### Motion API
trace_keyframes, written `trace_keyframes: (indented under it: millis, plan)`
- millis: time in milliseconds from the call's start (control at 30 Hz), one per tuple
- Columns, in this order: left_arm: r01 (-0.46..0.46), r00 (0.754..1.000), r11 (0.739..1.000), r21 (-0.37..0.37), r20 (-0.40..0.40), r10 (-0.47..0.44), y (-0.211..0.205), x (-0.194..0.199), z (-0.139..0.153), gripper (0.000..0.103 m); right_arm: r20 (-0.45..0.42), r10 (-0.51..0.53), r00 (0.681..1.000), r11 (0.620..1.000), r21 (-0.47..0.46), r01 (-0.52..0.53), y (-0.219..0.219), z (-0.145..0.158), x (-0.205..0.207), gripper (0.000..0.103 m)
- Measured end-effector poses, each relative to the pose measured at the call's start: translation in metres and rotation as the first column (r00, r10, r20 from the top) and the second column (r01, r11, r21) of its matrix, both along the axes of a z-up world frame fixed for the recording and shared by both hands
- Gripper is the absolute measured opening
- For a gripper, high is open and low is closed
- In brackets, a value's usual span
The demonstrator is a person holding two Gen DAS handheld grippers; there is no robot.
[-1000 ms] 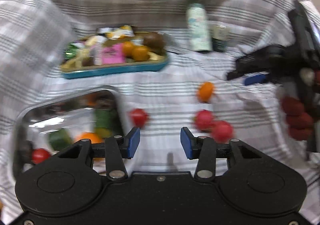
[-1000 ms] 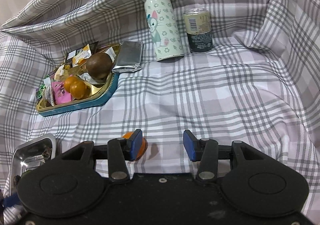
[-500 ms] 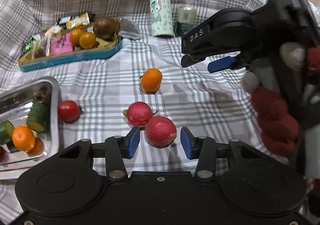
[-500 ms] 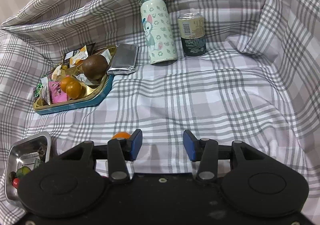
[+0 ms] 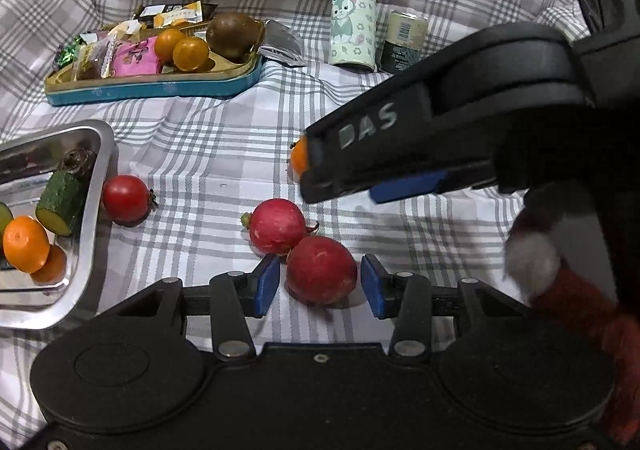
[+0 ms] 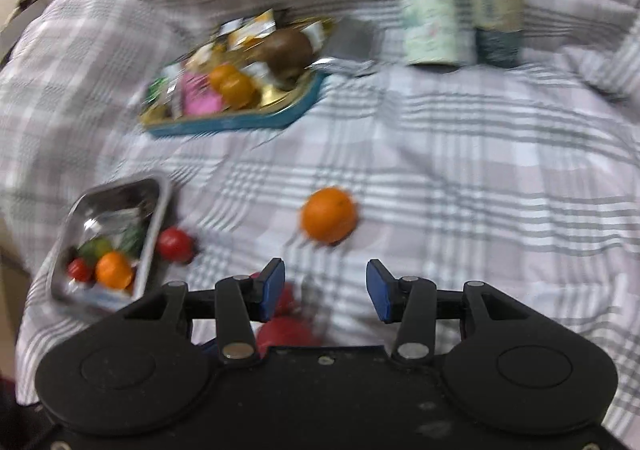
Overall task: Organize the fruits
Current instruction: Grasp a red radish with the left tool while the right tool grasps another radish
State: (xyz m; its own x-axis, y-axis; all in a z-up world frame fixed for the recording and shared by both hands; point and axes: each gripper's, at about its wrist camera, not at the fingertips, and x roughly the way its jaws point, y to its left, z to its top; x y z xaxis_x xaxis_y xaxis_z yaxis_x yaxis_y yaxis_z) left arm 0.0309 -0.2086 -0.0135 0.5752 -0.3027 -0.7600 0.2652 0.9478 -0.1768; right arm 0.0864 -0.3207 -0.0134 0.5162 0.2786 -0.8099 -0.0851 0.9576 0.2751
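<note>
Radish [image 5: 321, 269] sits between my left gripper's [image 5: 320, 286] spread fingers, touching a second radish [image 5: 276, 225] (steel tray [image 5: 102, 154] off left); right gripper [image 6: 326, 286] spread, empty, near the tangerine [image 6: 329, 214].

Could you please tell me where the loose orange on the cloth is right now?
In the right wrist view the orange lies on the checked cloth, ahead of the open right gripper and right of the steel tray.

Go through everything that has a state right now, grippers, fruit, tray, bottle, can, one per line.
left gripper: jaws open around nearer radish
right gripper: jaws open, empty
loose orange: on cloth, untouched
steel tray: partly filled
bottle: upright, capped
can: upright
</note>
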Motion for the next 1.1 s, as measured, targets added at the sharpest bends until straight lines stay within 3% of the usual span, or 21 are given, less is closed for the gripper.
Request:
trace_keyframes:
  millis: [300,900,1000,1100]
  plan:
    - [-0.070,0.997,0.996,-0.060,0.010,0.071,0.015,-0.013,-0.001,0.052,-0.047,0.036,0.998,0.999,0.018,-0.036,0.015,-0.011,0.007,0.048]
    - [-0.075,0.997,0.995,-0.069,0.017,0.077,0.044,-0.025,0.003,0.053,-0.091,0.184,0.979,0.983,0.021,-0.183,0.053,-0.023,0.012,0.048]
    - [-0.080,0.997,0.993,-0.083,0.008,0.081,0.047,-0.024,0.003,0.054,-0.101,0.202,0.974,0.979,0.048,-0.198,0.057,-0.026,0.013,0.036]
    - [-0.075,0.997,0.993,-0.090,0.002,0.075,0.048,-0.023,0.002,0.053,-0.088,0.198,0.976,0.980,0.036,-0.196,0.059,-0.025,0.011,0.036]
